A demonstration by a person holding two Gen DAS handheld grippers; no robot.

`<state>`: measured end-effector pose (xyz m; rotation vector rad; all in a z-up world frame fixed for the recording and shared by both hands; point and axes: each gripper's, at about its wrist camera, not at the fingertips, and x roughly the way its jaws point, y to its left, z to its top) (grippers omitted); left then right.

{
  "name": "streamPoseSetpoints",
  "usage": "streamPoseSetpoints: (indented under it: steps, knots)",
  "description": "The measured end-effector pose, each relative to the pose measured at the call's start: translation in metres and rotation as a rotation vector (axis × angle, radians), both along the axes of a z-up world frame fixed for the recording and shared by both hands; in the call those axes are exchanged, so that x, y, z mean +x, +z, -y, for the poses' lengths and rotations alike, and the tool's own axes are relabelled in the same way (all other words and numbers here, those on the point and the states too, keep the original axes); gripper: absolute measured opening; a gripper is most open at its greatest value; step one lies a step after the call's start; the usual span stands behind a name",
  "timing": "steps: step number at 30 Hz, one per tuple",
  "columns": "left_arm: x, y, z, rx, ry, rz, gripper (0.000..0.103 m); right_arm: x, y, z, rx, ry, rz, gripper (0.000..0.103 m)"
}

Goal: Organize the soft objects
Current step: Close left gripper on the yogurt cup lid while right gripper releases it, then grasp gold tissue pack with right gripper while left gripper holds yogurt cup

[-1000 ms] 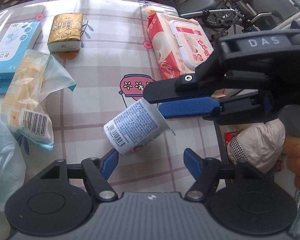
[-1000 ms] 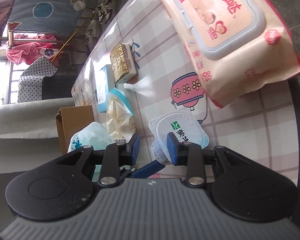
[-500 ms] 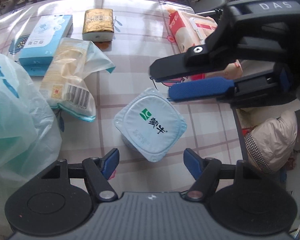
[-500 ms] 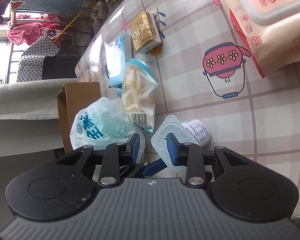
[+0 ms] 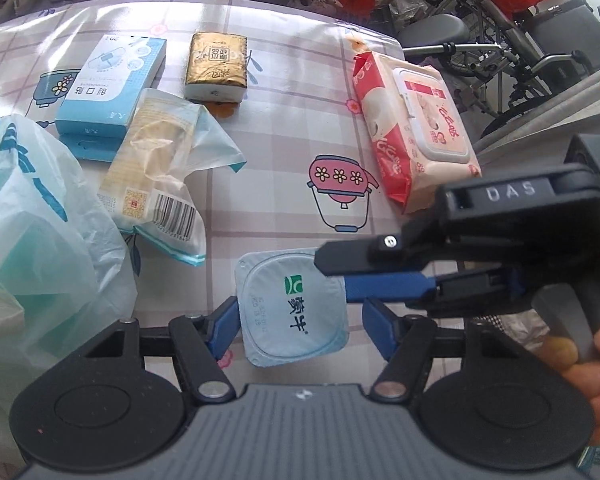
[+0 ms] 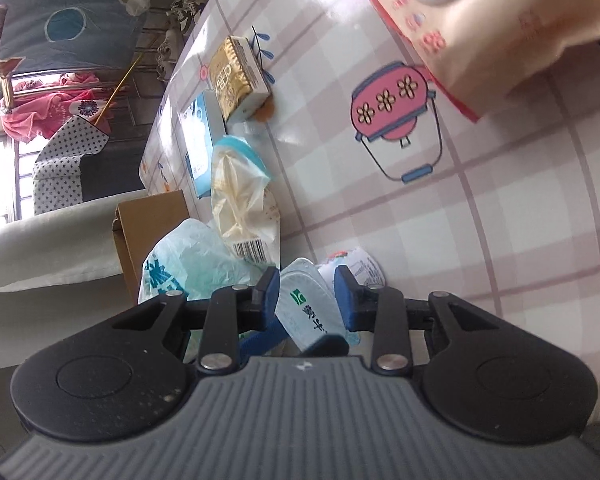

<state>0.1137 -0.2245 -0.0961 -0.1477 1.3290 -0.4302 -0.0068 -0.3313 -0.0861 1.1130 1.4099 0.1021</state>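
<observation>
A yogurt cup [image 5: 292, 304] with a pale blue foil lid stands upright on the checked tablecloth [image 5: 284, 128], its lid facing the left wrist camera. My right gripper [image 5: 328, 270] comes in from the right and is shut on the cup's rim. In the right wrist view the lid [image 6: 304, 308] sits tilted between the blue pads of the right gripper [image 6: 305, 300]. My left gripper [image 5: 300, 314] straddles the cup with its jaws closing. Its left pad is at the cup's edge; the right pad still stands clear.
A teal-printed plastic bag [image 5: 28, 216] bulges at the left. Beyond lie a crumpled wrapper with a barcode [image 5: 156, 176], a blue box [image 5: 112, 84], a gold tissue pack [image 5: 216, 66] and a pink wet-wipes pack [image 5: 416, 128]. A cardboard box [image 6: 148, 232] stands past the table's edge.
The cup, tilted on its side a second ago, now stands upright and sits lower, between the left jaws. The right gripper moved with it. The plastic bag came into the left view.
</observation>
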Motion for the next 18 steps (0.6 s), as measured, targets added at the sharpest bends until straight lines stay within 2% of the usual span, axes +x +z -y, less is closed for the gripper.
streamPoseSetpoints:
  steps: [3,8,11,13,15,18]
  knots:
    - [0.002,-0.001,0.009,0.047,-0.028,0.007,0.073,-0.011,-0.004,0.0,0.017,0.006,-0.022,0.03]
    - [0.004,-0.011,0.031,0.142,-0.093,0.015,0.074,0.006,0.02,0.017,-0.095,0.033,0.086,0.034]
    - [0.003,-0.015,0.039,0.211,-0.102,0.036,0.067,0.031,0.038,0.015,-0.162,0.094,0.179,0.05]
    - [0.002,-0.017,0.035,0.196,-0.082,0.037,0.065,0.054,0.046,0.009,-0.186,0.135,0.236,0.056]
    - [0.002,-0.017,0.028,0.174,-0.053,0.032,0.065,0.08,0.048,0.002,-0.193,0.162,0.268,0.066]
    - [0.002,-0.017,0.02,0.185,-0.024,0.041,0.065,0.122,0.046,-0.015,-0.221,0.213,0.294,0.08]
